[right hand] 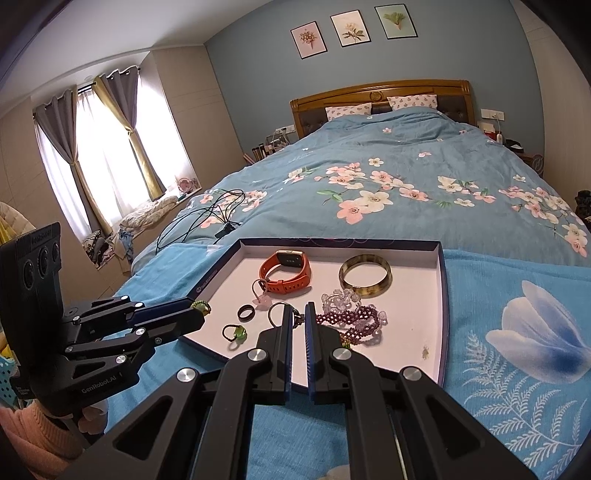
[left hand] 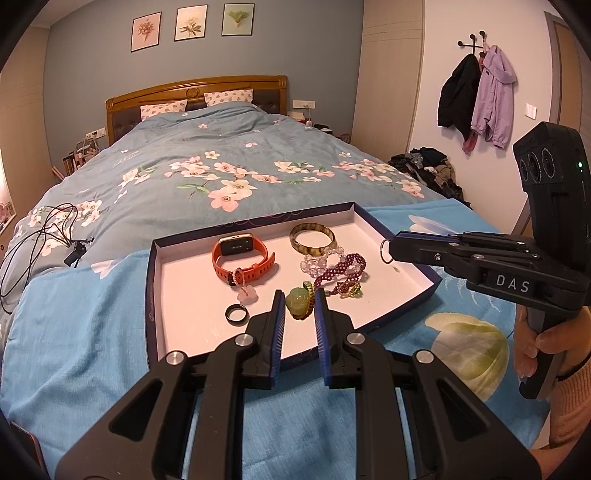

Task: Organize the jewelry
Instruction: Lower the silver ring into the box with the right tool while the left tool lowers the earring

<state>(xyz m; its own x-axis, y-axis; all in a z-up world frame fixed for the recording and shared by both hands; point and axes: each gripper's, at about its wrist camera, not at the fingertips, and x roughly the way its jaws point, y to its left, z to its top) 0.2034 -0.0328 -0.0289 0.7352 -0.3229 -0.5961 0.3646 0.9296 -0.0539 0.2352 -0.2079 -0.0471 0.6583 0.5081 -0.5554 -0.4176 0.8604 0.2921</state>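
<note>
I stand at the foot of a wide bed under a blue quilt with pink and white blossoms (left hand: pixel 221 155). A shallow dark-blue cardboard tray with a white floor (left hand: pixel 406 266) is my landmark. It sits on a bright blue towel printed with tulips (right hand: pixel 517 332). Far beyond the tray are the wooden headboard (left hand: pixel 195 86) and three framed flower prints (left hand: pixel 192 24). Right of it, dark and lilac coats (left hand: pixel 476 99) hang on the wall. Left of it are the curtained windows (right hand: pixel 99 155), and nearer, a loose black cable (left hand: pixel 37 236) lies on the quilt. In the tray's far half lie an orange-strapped smartwatch (left hand: pixel 240 254) and a mottled brown bangle (left hand: pixel 313 239). At its middle a purple beaded bracelet (left hand: pixel 343 271) tangles with clear crystal beads (left hand: pixel 314 263). A pink charm (left hand: pixel 246 294) and a dark band ring (left hand: pixel 237 314) lie near its front edge. My left tongs (left hand: pixel 300 306) are over that front edge, nearly closed, pinching a green jade-like pendant on a braided cord (left hand: pixel 298 302). My right tongs (right hand: pixel 297 314) are over the tray's right side, closed on a thin silver hoop (left hand: pixel 386 251).
</note>
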